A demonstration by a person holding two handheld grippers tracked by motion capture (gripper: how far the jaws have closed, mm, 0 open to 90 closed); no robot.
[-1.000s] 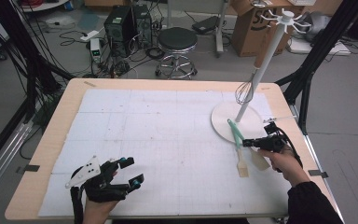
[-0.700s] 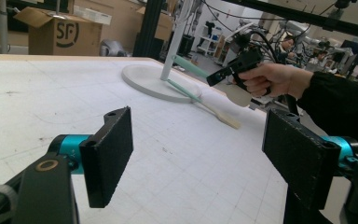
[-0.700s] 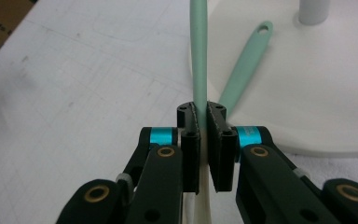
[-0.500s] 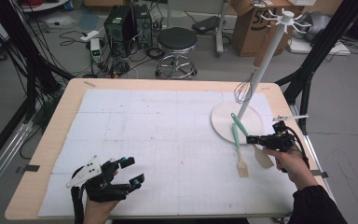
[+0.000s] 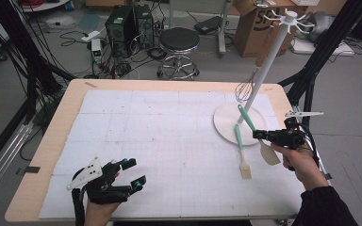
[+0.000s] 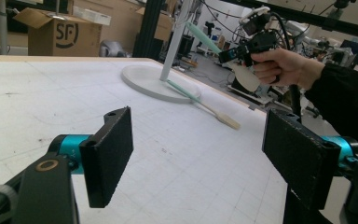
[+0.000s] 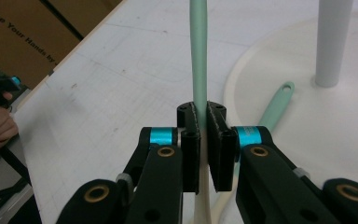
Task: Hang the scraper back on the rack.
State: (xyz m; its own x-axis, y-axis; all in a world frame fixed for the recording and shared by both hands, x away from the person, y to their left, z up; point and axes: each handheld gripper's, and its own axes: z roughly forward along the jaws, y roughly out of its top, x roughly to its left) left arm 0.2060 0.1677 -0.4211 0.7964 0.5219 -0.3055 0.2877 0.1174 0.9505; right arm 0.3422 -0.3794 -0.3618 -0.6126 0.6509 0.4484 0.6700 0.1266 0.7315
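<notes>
Two tools: right tool point(image 7: 204, 140) pinches spatula point(image 7: 198, 51), blade hidden; left tool point(image 6: 200, 154) spread.

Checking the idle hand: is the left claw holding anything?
No: the left claw stands wide open over the white mat, nothing between its pads.

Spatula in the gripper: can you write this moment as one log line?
right gripper: shut on held spatula, lifted | other spatula: on table, handle on rack base | left gripper: open

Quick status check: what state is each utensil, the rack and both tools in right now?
Held spatula: lifted off the table, clamped in right tool.
Second spatula: lying flat, handle on rack base.
Whisk: hanging on rack.
Left tool: open, empty.
</notes>
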